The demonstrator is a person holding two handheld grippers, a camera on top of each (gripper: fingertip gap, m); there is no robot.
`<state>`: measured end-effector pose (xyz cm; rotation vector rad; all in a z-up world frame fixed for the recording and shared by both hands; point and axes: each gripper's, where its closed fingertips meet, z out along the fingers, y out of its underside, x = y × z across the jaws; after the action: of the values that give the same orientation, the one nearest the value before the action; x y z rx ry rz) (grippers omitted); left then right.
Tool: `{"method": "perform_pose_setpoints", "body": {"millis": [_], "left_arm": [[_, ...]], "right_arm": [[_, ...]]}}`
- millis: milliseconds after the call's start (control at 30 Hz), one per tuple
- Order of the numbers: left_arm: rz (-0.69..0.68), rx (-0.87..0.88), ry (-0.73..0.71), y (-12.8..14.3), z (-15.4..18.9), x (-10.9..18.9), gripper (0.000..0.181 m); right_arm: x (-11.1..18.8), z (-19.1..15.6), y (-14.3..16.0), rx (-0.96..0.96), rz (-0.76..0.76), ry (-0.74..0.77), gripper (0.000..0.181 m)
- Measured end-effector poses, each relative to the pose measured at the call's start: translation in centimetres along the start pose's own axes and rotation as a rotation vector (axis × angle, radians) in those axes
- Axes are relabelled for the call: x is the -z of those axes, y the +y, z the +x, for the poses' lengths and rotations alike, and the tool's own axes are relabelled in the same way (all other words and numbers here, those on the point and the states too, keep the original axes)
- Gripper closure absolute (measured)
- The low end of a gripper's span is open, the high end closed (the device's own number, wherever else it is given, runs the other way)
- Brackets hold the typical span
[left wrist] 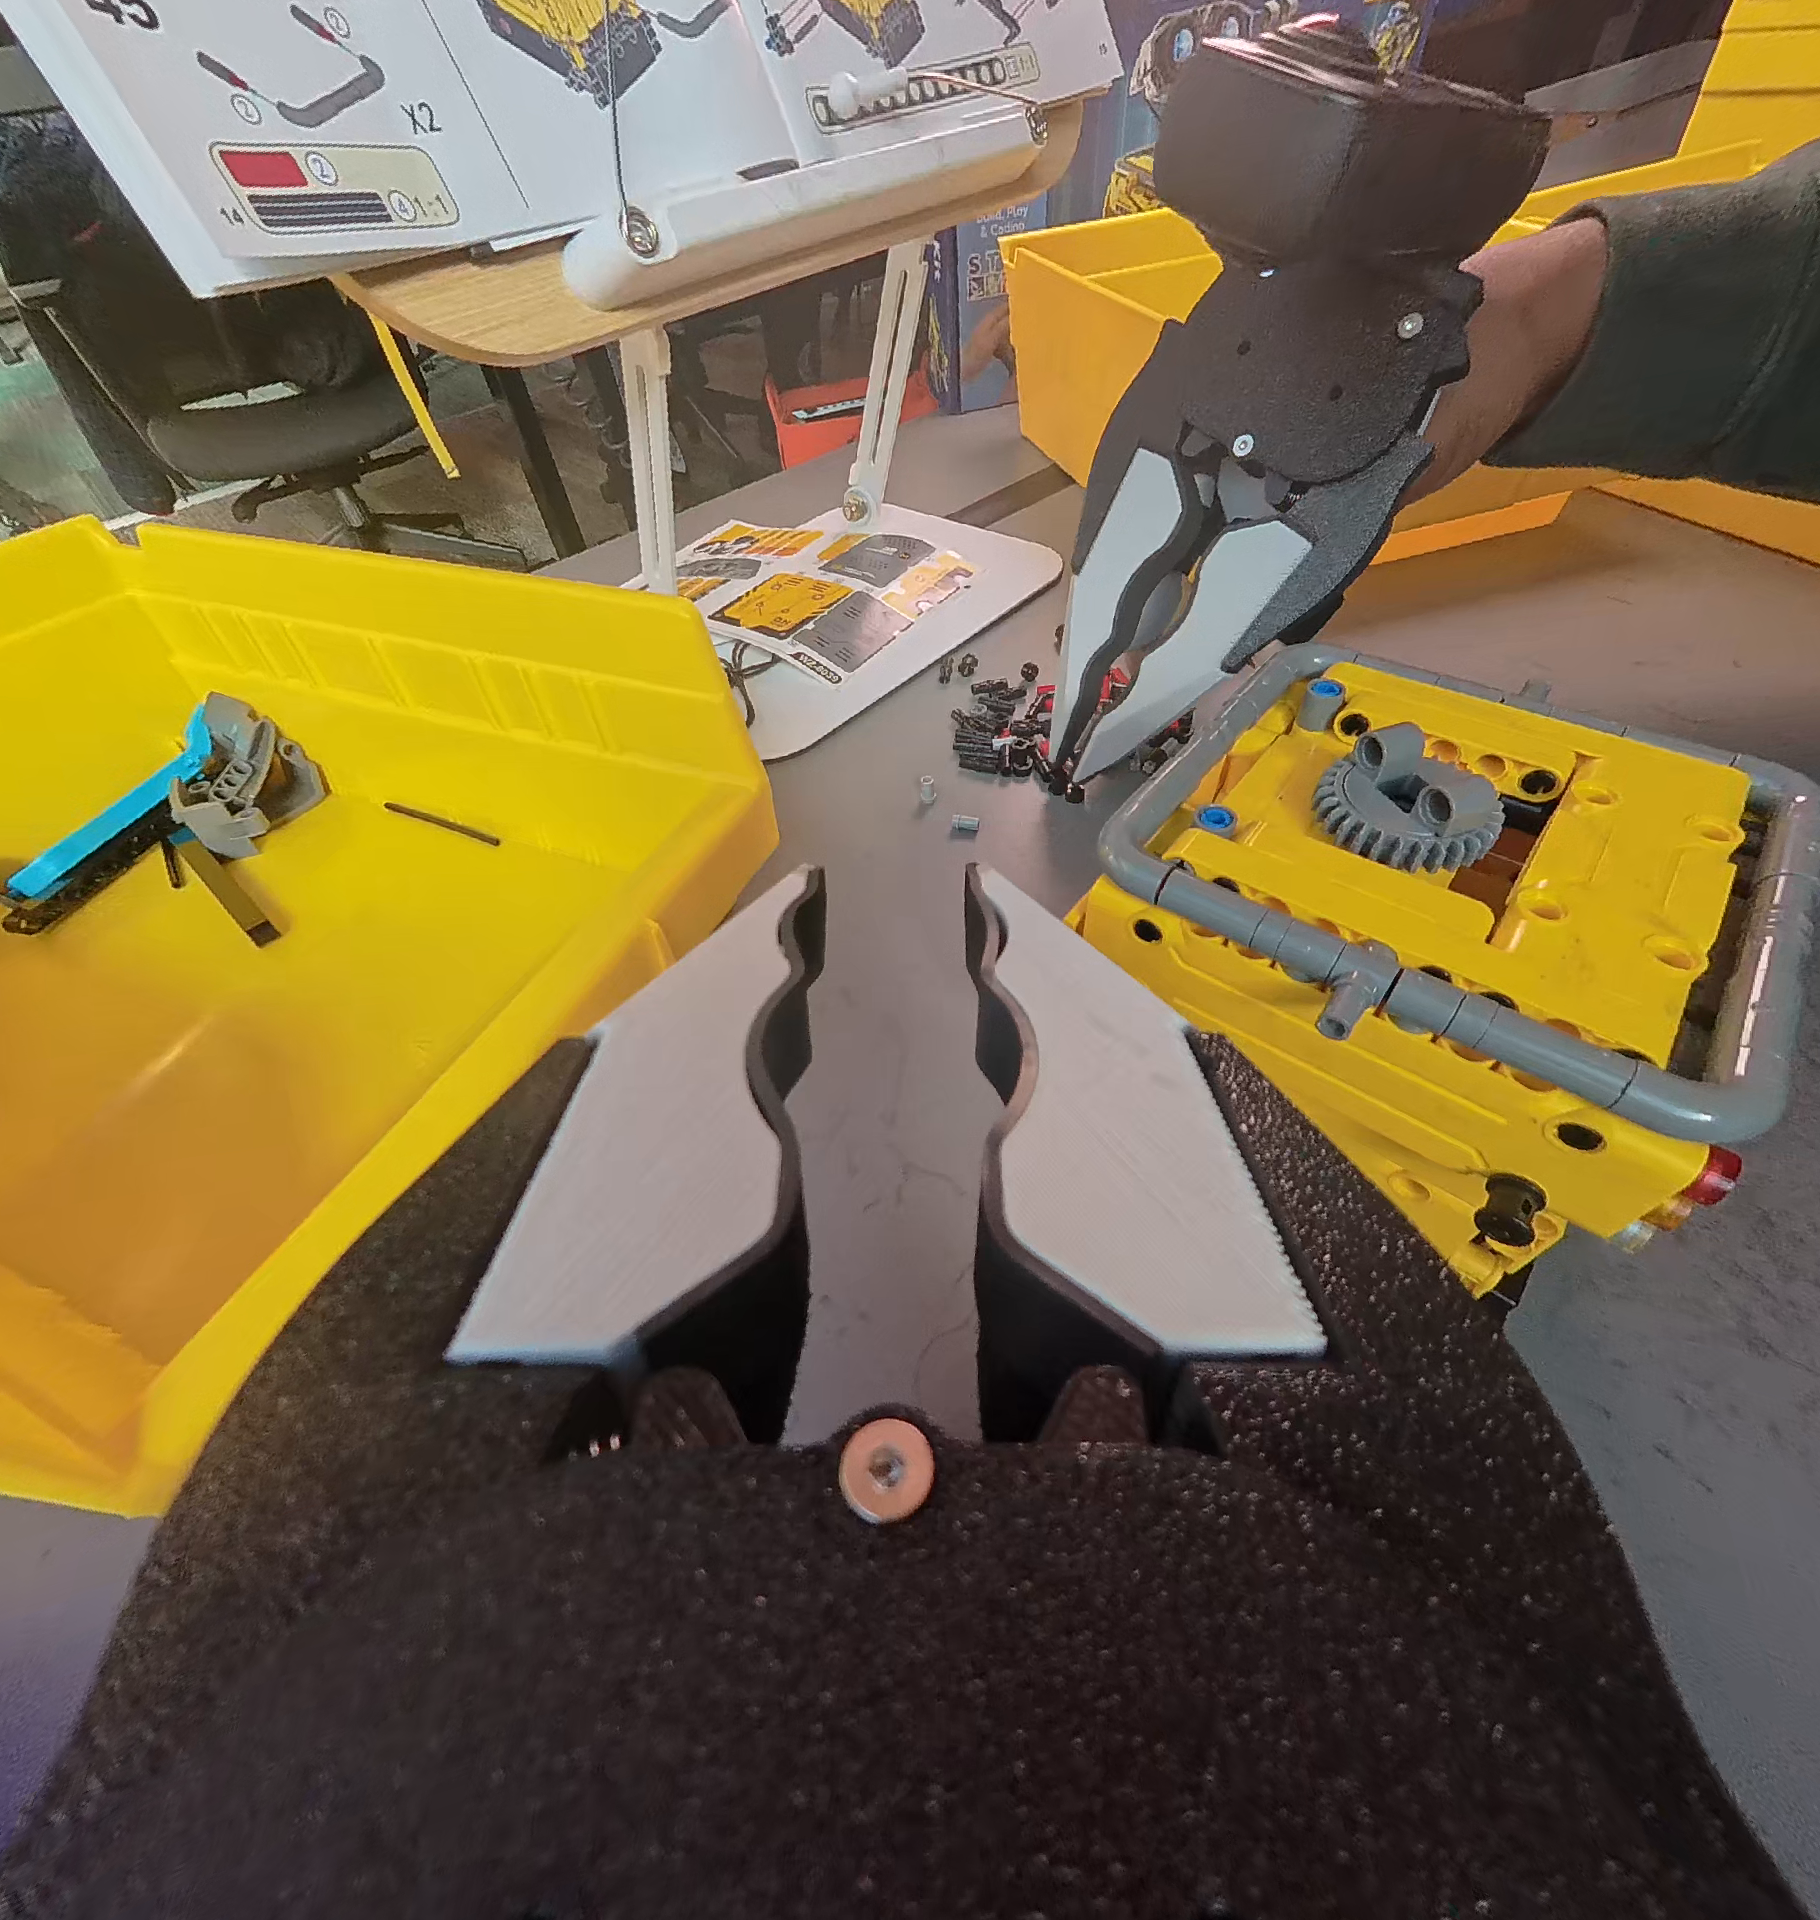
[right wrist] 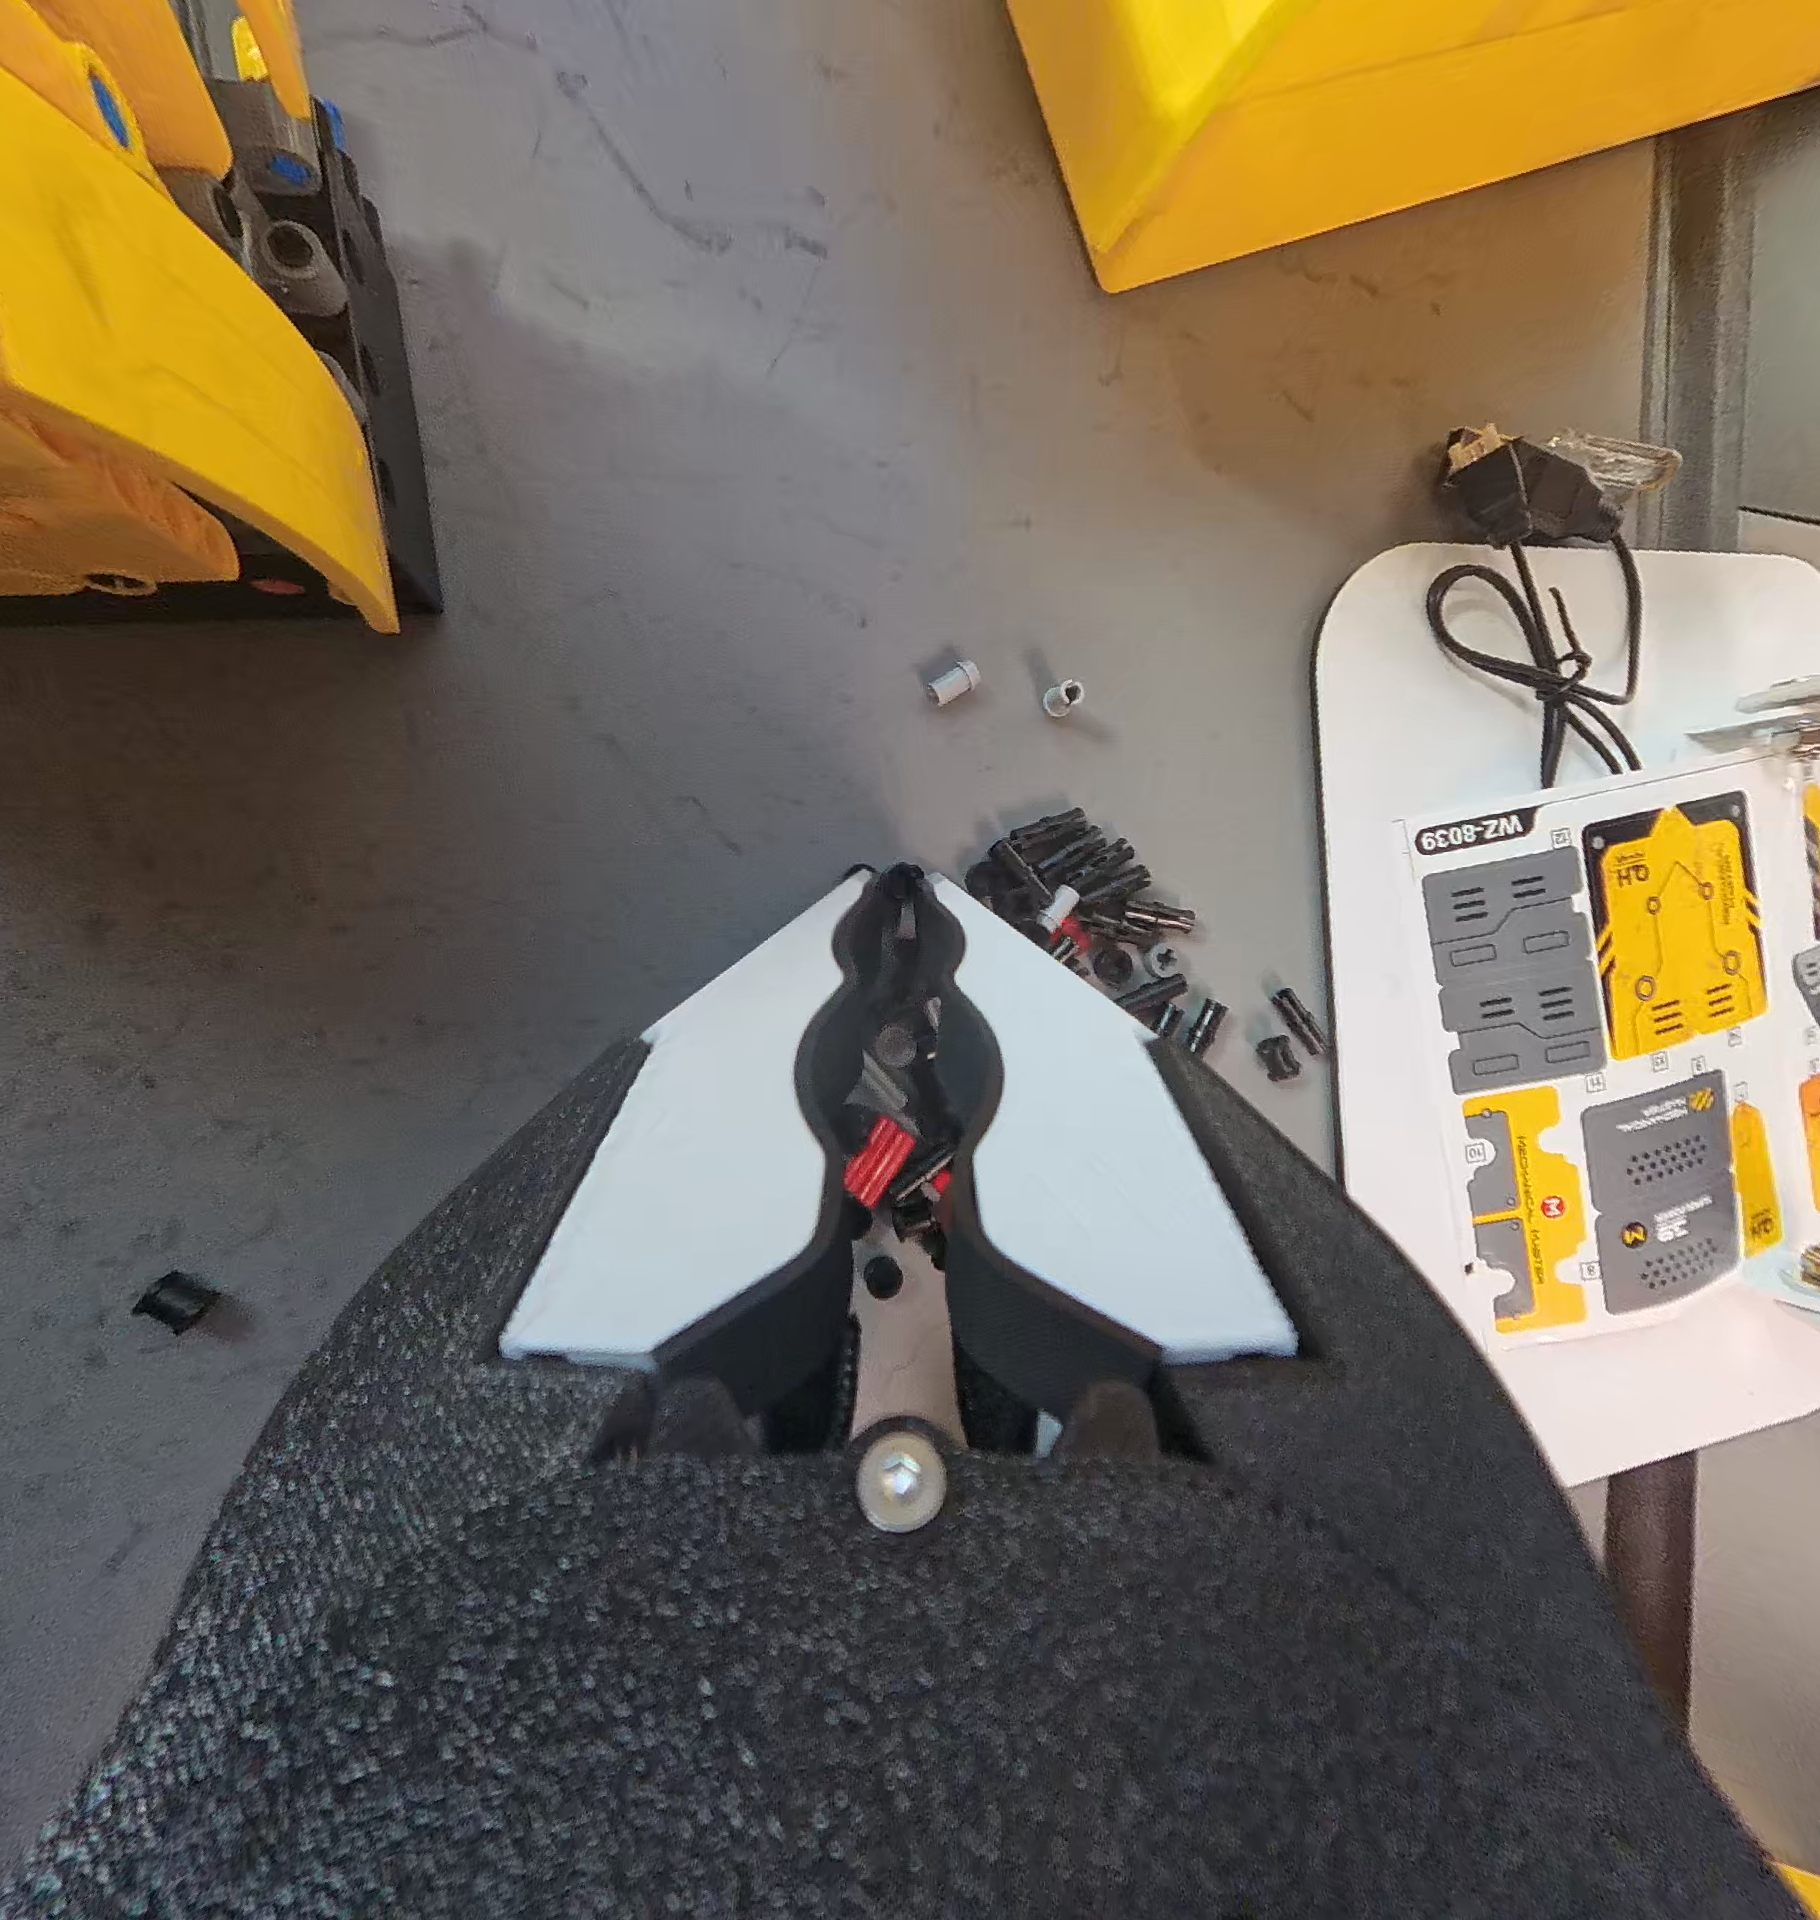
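Right gripper (right wrist: 898, 878) of mine pinching a small black connector pin (right wrist: 901, 904) at its tips, pointed steeply down into the pile of black pins (right wrist: 1093, 914) on the grey table (right wrist: 677, 520), left gripper (left wrist: 890, 883) spread and empty, hovering between yellow bin (left wrist: 366, 1039) and yellow brick-built model (left wrist: 1457, 935).

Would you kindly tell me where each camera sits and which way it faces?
Left wrist view: on the left gripper, fingers apart, looking forward over the grey table between a yellow bin and a yellow brick model; a person's forearm holds the right gripper.
Right wrist view: on the right gripper, looking steeply down, tips shut on a black pin.
Shared: the pile of black pins, the sticker sheet.
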<state>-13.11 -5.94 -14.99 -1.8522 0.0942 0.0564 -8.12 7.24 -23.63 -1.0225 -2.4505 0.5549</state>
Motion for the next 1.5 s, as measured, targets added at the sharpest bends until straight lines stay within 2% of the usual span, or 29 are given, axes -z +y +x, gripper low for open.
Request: {"method": "perform_pose_setpoints", "body": {"millis": [433, 467, 600, 800, 1200, 1333, 1500], "left_arm": [[0.0, 0.0, -0.001, 0.0, -0.1, 0.1, 0.156], [0.0, 0.001, -0.001, 0.0, -0.1, 0.1, 0.156], [0.002, -0.001, 0.0, -0.1, 0.0, 0.1, 0.156], [0.008, -0.011, 0.007, -0.3, 0.3, 0.1, 0.156], [-0.024, -0.01, 0.0, 0.6, 0.1, -0.4, 0.156], [-0.024, -0.016, 0.004, 0.6, 0.3, -0.4, 0.156], [-0.021, -0.016, 0.003, 0.5, 0.3, -0.3, 0.156]], "right_arm": [[-0.1, -0.1, -0.4, 0.015, 0.003, -0.023, 0.176], [0.2, 0.0, -0.6, 0.016, 0.016, -0.012, 0.181], [2.6, -1.2, -1.3, 0.001, 0.074, 0.004, 0.181], [4.8, -4.5, 1.2, -0.028, 0.068, 0.021, 0.181], [4.1, -4.3, 2.0, -0.048, 0.05, 0.016, 0.181], [4.4, -4.0, 3.5, -0.115, 0.011, 0.043, 0.166], [4.4, -3.5, 4.8, -0.198, 0.007, 0.083, 0.165]]}}
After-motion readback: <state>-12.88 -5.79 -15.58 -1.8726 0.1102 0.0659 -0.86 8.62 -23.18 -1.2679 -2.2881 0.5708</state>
